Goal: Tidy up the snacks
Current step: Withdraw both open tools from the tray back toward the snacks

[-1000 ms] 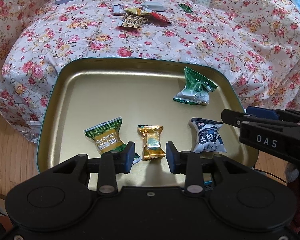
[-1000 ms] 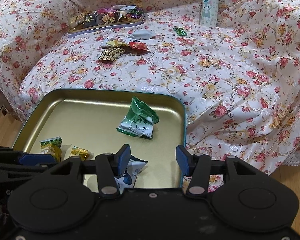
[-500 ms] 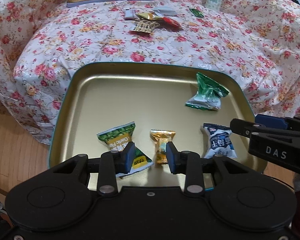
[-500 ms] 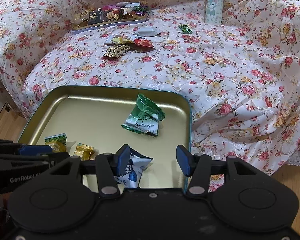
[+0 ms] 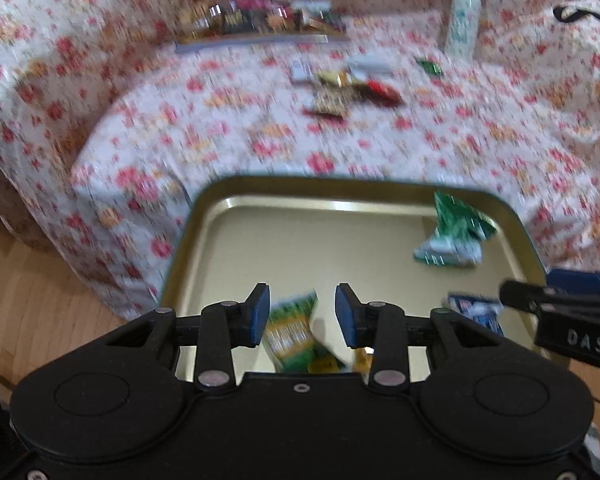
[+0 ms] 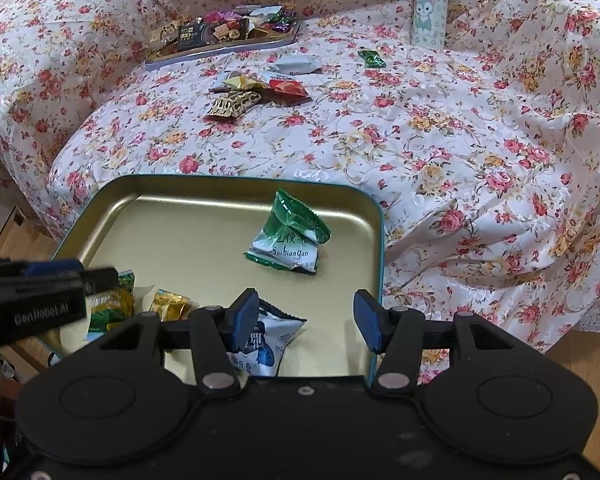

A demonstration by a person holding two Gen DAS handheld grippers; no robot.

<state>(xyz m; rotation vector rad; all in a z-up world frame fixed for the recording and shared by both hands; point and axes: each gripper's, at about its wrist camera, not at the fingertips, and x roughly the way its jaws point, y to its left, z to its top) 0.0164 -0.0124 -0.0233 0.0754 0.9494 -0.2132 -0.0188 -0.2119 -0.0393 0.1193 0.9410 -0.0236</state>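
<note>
The left wrist view is smeared by blur, so wrapper print there cannot be read; the right wrist view is sharp. A sofa draped in a white cloth with red and yellow roses (image 6: 440, 152) fills most of both views, its edges cut off by the frame; pale wooden floorboards (image 6: 588, 344) show at the lower corners. A shallow gold metal tray with a teal rim (image 6: 188, 236) sits at the sofa's front edge, its near side hidden behind both tool bodies.

The left tool (image 5: 302, 314) hangs over the tray's near part with its blue pads apart and nothing clamped; a green and yellow snack packet (image 5: 296, 332) lies on the tray floor below the gap, its lower end hidden. The right tool (image 6: 306, 320) is likewise spread wide and empty; a blue and white packet (image 6: 270, 344) lies partly behind its left pad.

Further in, a green and white packet marked "Suibianguo" (image 6: 290, 236) lies by the tray's right wall; a small gold-wrapped sweet (image 6: 170, 306) sits between the near packets, half hidden in the left view.

Well back, a flat grey tray heaped with mixed sweets (image 6: 224, 34) rests near the backrest; loose wrapped sweets (image 6: 256, 92) lie scattered between the two trays; a pale green cartoon-printed bottle (image 6: 430, 8) stands upright, its cap cropped.
</note>
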